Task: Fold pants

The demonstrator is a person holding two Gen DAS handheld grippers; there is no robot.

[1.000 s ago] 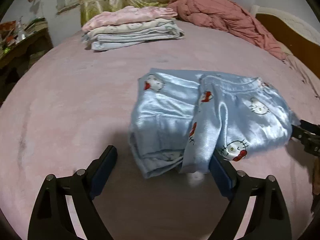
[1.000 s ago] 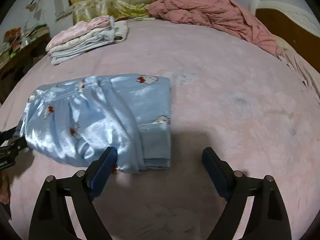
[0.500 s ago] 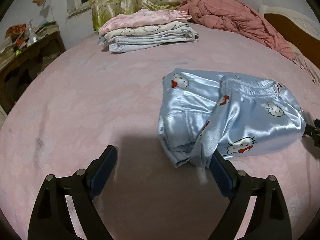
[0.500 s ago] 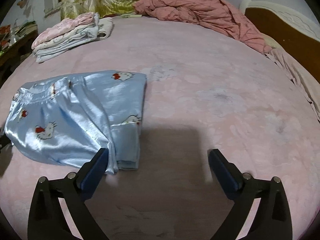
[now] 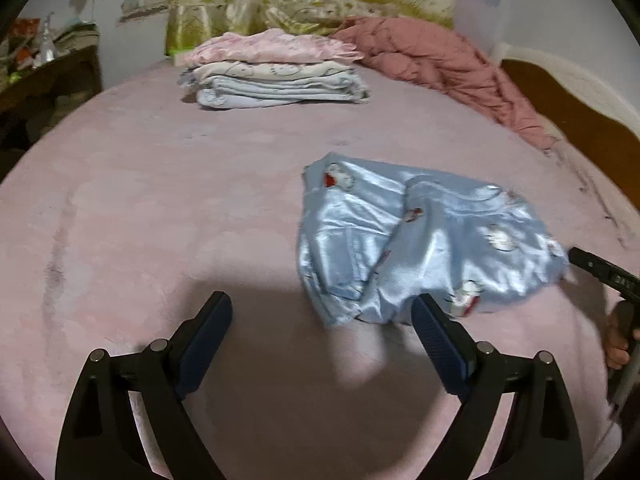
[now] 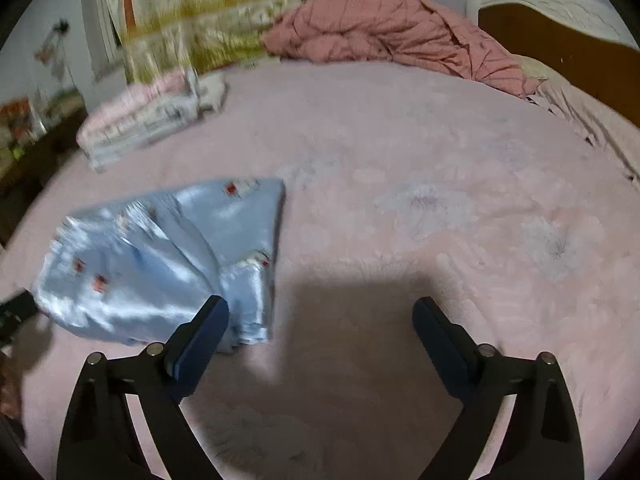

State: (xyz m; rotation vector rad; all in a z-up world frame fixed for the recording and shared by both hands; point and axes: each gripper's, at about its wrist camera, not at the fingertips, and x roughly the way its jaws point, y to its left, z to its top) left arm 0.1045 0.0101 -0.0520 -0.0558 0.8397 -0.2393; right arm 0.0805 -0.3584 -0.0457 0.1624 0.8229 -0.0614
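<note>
The light blue satin pants with a cartoon cat print lie folded into a compact bundle on the pink bed cover. My left gripper hovers open just short of the bundle's near left corner, with only bed cover between its fingers. In the right wrist view the pants lie to the left. My right gripper stands wide beside their near right corner; its jaws are closing slightly with nothing between them. Each gripper shows at the edge of the other's view: the right gripper and the left gripper.
A stack of folded clothes sits at the far side of the bed. A crumpled dusty-red quilt lies by the brown headboard. A cluttered dark side table stands off the bed's left edge. A hand shows at the right rim.
Both grippers have drawn back from the folded pants, which now lie farther off. The stack of clothes and the curtain show higher and larger in both views.
</note>
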